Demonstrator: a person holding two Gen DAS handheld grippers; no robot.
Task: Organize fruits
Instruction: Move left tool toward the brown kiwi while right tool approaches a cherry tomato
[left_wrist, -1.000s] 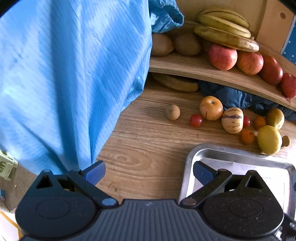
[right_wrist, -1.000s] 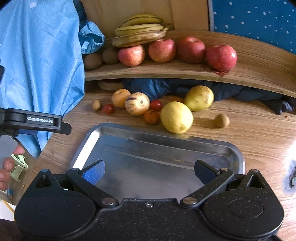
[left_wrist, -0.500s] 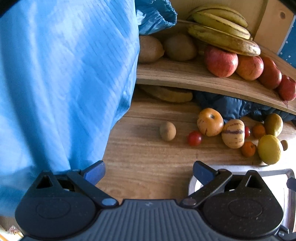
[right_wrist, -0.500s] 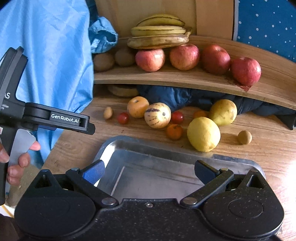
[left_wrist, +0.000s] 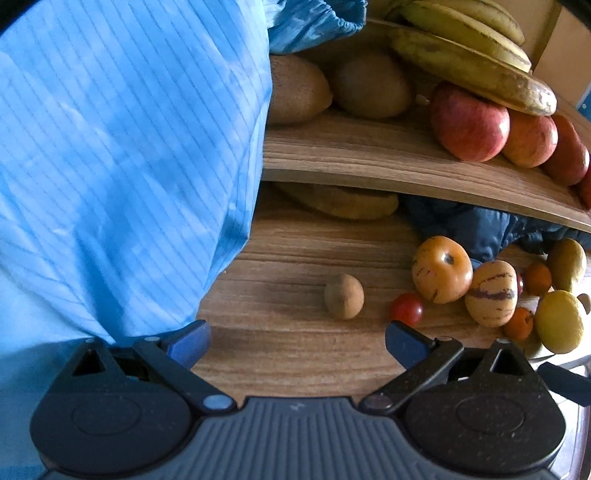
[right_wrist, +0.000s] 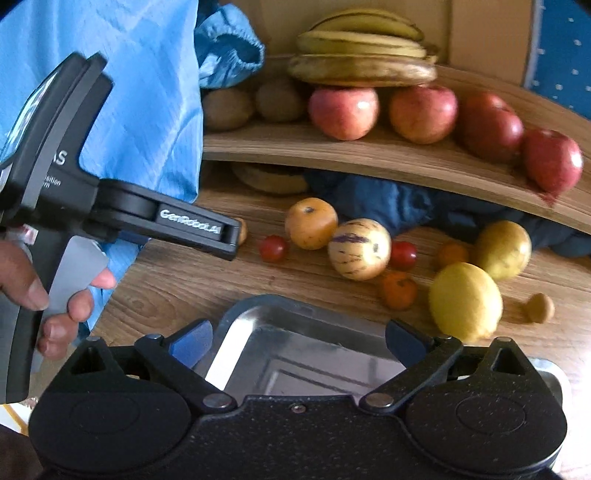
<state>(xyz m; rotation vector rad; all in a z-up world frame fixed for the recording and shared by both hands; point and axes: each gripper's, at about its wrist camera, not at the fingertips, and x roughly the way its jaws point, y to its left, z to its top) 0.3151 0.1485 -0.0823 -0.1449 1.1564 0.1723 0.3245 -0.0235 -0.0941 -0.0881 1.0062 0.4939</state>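
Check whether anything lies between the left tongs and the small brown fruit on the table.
Nothing visible does. The left tongs hang open over bare wood, and the small brown fruit lies just ahead of them, standing apart. The cherry tomato sits off to its right, out of the path.

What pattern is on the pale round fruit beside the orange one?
Cream skin with purple streaks on the pale round fruit; the right wrist view shows it best.

Both wrist views tilt steeply down past their gripper onto the bench (left_wrist: 295, 354) — near it — sharing the shelf (right_wrist: 369, 155) ahead and loose fruit below.
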